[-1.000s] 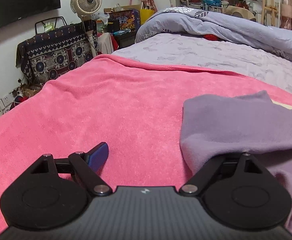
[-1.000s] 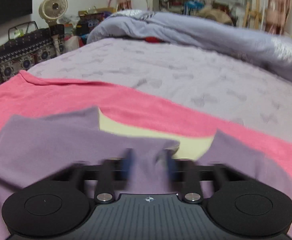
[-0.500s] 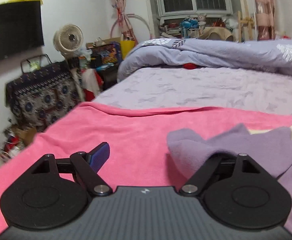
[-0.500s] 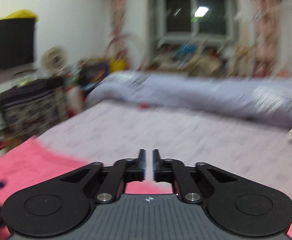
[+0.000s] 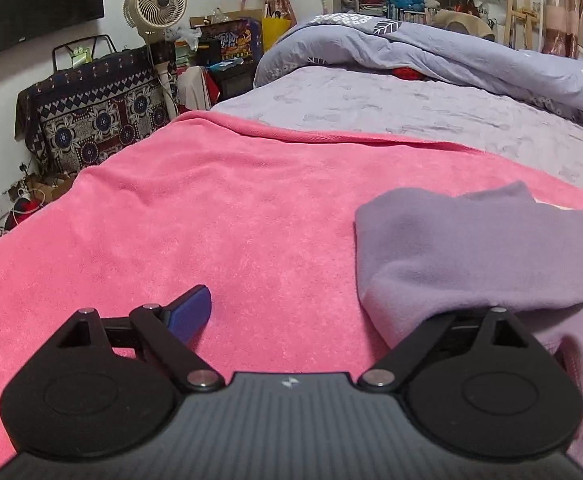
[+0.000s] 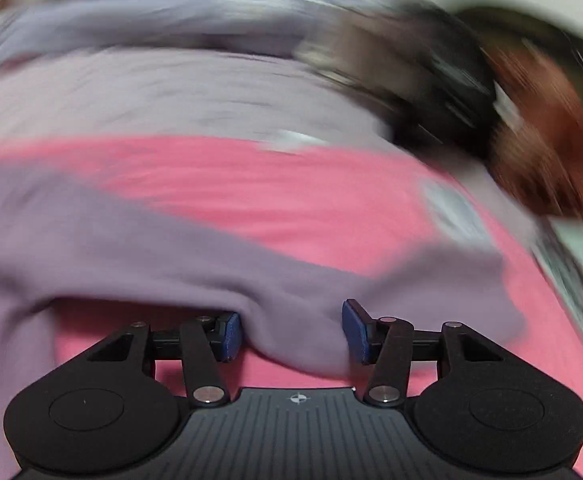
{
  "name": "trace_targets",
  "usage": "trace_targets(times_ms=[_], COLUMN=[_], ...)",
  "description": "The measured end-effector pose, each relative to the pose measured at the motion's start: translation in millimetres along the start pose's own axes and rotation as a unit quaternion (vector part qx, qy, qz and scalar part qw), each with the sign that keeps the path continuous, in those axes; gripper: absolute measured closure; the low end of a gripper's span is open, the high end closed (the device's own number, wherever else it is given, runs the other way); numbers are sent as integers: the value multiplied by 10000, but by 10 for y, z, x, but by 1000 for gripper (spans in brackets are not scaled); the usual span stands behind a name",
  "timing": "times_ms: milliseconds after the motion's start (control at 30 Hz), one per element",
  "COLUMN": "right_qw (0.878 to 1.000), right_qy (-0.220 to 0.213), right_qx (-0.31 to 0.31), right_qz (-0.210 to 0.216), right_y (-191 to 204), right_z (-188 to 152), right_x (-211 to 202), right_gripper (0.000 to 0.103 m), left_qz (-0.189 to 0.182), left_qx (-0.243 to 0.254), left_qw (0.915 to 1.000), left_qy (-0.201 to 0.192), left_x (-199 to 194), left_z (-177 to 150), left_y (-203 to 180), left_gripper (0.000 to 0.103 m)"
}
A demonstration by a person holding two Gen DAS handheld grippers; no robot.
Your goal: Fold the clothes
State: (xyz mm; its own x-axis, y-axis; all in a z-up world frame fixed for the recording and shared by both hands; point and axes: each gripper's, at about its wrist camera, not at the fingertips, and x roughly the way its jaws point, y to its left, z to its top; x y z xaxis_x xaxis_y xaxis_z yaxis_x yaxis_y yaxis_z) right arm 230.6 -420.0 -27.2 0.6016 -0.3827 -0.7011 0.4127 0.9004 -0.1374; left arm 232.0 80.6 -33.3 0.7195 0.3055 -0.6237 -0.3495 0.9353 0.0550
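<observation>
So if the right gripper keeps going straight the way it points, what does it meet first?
Most likely the purple garment: a fold of it already lies between the fingers of the right gripper, whose jaws are opening. The pink towel lies under and beyond it. The picture is blurred, so depth is uncertain.

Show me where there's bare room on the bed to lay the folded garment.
Free: the pink towel left of the purple garment, up to its far hem, and the lilac sheet beyond, before the bunched duvet. Crowded: the towel's right side, under the garment.
</observation>
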Motion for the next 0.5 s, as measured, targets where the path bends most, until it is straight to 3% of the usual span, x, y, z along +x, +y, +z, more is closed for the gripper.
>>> trace_targets(times_ms=[67, 167, 200, 300, 433, 500], right_qw=[9970, 9731, 9655, 9558, 9618, 9702], right_qy=[-446, -1252, -1295, -1426, -1481, -1464], right_qx=[-491, -1541, -1722, -2071, -1762, -1368], right_qz=[407, 1170, 1463, 1524, 1483, 1365], right_y=[8, 386, 535, 883, 819, 619], right_z=[59, 240, 317, 502, 527, 540], right_x=[-206, -380, -370, -255, -234, -249], right_gripper=[51, 35, 34, 34, 29, 24], left_qz=[-16, -142, -359, -1121, -2019, -2029], left_qx=[-21, 41, 182, 852, 1871, 1993], left_qw=[10000, 9998, 9990, 9899, 9612, 9587], left_qy=[25, 128, 171, 173, -173, 19], left_x=[6, -128, -249, -719, -1194, -1115], left_z=[5, 7, -14, -151, -237, -134], left_y=[5, 10, 28, 147, 424, 488], left_gripper=[12, 15, 15, 13, 10, 7])
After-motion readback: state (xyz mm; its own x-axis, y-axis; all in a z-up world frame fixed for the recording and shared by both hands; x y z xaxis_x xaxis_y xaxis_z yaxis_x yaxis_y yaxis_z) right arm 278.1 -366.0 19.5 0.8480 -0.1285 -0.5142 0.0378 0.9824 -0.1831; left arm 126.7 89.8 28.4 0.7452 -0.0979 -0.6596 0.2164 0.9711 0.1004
